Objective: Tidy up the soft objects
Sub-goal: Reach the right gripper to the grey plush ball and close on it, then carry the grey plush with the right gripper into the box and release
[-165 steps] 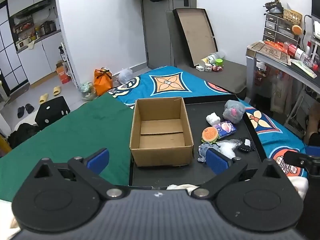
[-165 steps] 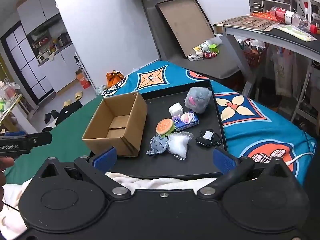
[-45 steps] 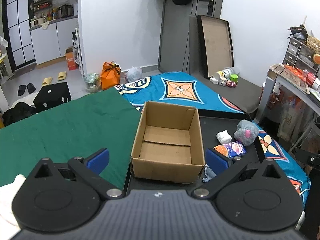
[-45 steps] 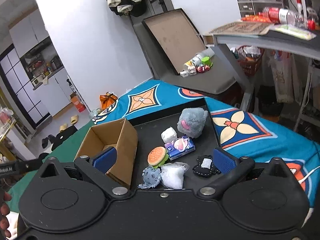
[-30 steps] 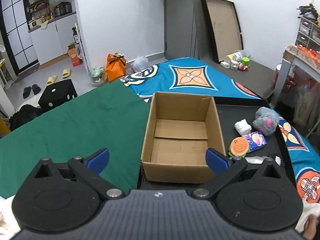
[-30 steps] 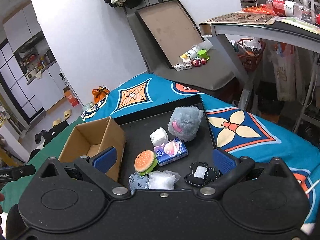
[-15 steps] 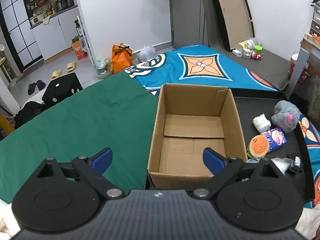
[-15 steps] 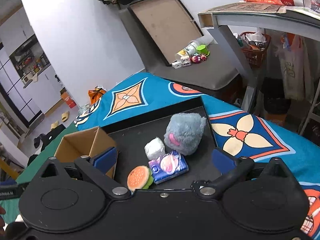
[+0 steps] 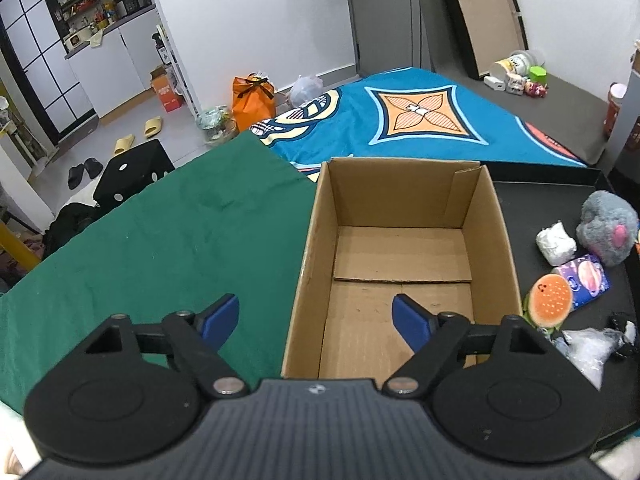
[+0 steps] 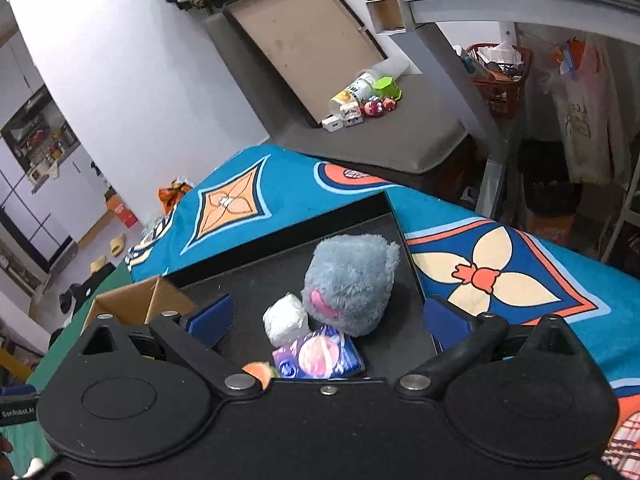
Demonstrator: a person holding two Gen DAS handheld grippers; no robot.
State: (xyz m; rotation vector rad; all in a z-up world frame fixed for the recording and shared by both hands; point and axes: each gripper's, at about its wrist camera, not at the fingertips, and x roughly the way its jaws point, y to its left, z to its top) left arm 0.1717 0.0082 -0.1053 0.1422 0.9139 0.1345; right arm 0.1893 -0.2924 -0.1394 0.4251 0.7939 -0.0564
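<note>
One open cardboard box fills the centre of the left wrist view, mouth up and empty, its long axis running from the bottom of the frame toward the top; in the right wrist view only a corner of it shows at lower left. It stands on the left part of a black tray, and the soft things lie on the tray to its right, at the right edge of the frame. Counted there: one grey plush ball with a pink patch, one white wad just beside it, one purple tissue pack lying flat with its long side slanting up to the right, one burger toy touching the pack, and one clear plastic bag lower down. A small black thing at the far right edge is too cut off to name.

The left gripper hangs at the bottom centre above the box's left wall, one blue pad outside over the green cloth, the other inside; its jaws are closing, touching nothing. The right gripper sits at the bottom centre of its view, jaws wide apart and holding nothing, with the plush ball, white wad and tissue pack lying beyond the gap between them.
</note>
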